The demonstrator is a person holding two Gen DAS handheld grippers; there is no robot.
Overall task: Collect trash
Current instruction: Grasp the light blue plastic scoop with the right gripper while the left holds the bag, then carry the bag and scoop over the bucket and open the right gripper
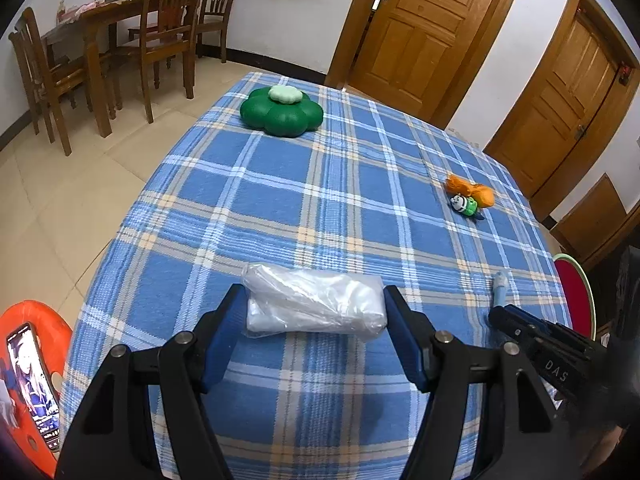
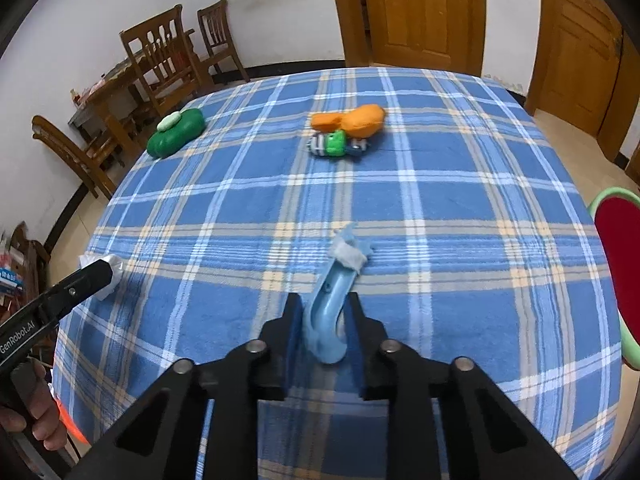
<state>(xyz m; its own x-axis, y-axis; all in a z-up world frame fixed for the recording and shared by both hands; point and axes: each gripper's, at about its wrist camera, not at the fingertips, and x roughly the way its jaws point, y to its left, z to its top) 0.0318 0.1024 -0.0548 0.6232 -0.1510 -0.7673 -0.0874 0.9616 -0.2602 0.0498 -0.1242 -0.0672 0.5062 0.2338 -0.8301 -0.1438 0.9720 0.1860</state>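
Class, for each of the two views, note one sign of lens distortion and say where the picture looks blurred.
Left wrist view: door frames bow outward, corners are dark, and the right claw at the edge is soft. Right wrist view: the tablecloth bulges like a dome; the blue scrap looks slightly smeared.

A clear plastic bag (image 1: pixel 316 306), folded and crumpled into a flat, whitish bundle, lies lengthwise across the near part of the blue plaid tablecloth (image 1: pixel 320 184), toward its left side. To its right, near the table's right edge, lies a small light-blue plastic piece (image 2: pixel 330 312), curved like a scoop or handle, its hollow side up. Its far end is wrapped in a scrap of white tissue (image 2: pixel 349 255) with a torn blue bit sticking out; its near end rests on the cloth.
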